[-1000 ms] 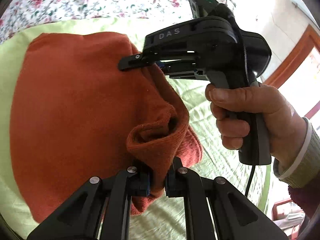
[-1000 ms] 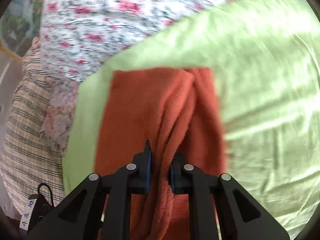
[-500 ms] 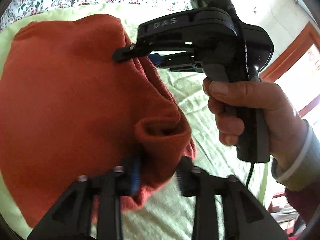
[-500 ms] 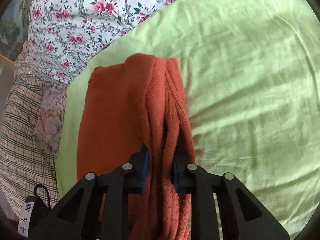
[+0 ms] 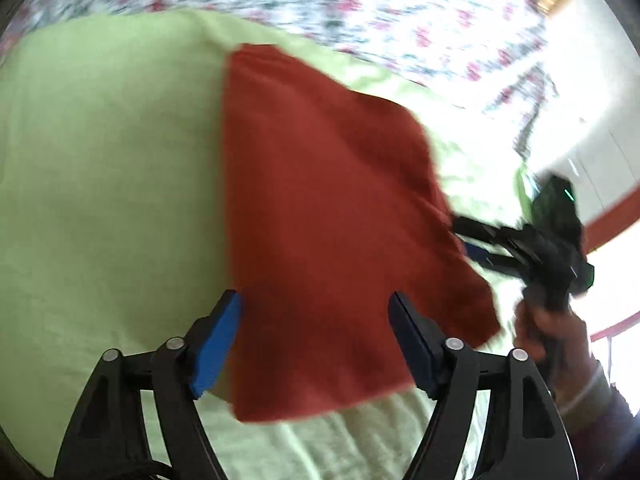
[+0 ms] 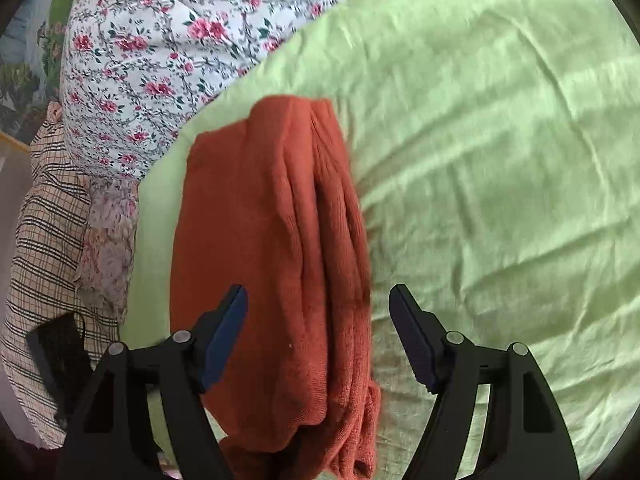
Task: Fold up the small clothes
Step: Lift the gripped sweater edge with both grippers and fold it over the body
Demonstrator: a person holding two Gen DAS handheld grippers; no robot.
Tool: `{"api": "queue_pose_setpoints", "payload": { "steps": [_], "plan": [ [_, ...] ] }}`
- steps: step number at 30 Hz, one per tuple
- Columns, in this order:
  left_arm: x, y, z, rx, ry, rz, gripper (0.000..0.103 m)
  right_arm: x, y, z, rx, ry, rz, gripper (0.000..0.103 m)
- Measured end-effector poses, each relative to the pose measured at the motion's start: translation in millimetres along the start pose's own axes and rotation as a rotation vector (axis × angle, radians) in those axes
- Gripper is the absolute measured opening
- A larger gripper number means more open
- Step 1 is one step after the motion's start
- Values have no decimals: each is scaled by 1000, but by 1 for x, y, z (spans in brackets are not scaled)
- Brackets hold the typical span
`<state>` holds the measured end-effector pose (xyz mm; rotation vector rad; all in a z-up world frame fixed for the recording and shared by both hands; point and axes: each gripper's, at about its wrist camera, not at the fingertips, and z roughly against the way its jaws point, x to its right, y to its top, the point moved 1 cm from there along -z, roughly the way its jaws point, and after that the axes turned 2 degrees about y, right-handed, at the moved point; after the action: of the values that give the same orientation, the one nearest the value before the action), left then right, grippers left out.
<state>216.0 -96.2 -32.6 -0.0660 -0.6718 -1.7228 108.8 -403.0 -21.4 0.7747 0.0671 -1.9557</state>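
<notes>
A rust-orange knit garment (image 5: 328, 216) lies folded on the light green sheet (image 5: 104, 184). My left gripper (image 5: 314, 344) is open and empty, its jaws spread just above the garment's near edge. My right gripper (image 6: 318, 336) is open and empty over the garment (image 6: 272, 240), which lies in long folds below it. In the left wrist view the right gripper (image 5: 472, 236) shows blurred at the garment's right edge, held by a hand (image 5: 548, 328).
A floral quilt (image 6: 160, 40) lies beyond the green sheet (image 6: 500, 160). A plaid cloth (image 6: 40, 240) and a black device (image 6: 60, 356) sit at the left in the right wrist view. A bright wall with a red-brown frame (image 5: 600, 216) is at right.
Both grippers have let go of the garment and opened wide. The garment now lies folded on the sheet. The left gripper has swung left; the right has drawn back.
</notes>
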Motion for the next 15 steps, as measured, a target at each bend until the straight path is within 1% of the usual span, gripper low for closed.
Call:
{"api": "queue_pose_setpoints", "payload": {
  "steps": [3, 5, 6, 9, 10, 12, 13, 14, 15],
  "plan": [
    [-23, 18, -18, -34, -23, 66, 76, -1, 1, -8, -12, 21, -6, 74],
    [-29, 24, -30, -52, -35, 100, 76, -1, 3, -13, -20, 31, -3, 74],
    [-28, 11, -30, -54, -43, 108, 76, -1, 5, -17, -27, 34, -2, 74],
    [-30, 15, -57, -78, -79, 134, 77, 3, 9, -25, -49, 47, -6, 74],
    [-29, 16, -64, -78, -97, 137, 75, 4, 10, -28, -55, 55, -6, 74],
    [-25, 17, -77, -67, -120, 134, 53, 4, 14, -35, -70, 77, 0, 74],
    [-22, 23, -87, -78, -132, 130, 46, 4, 15, -38, -73, 86, 5, 74],
    [-22, 23, -87, -75, -127, 125, 40, 3, 15, -39, -77, 95, 12, 70],
    [-21, 23, -85, -69, -128, 117, 36, 0, 16, -43, -86, 103, 24, 62]
  ]
}}
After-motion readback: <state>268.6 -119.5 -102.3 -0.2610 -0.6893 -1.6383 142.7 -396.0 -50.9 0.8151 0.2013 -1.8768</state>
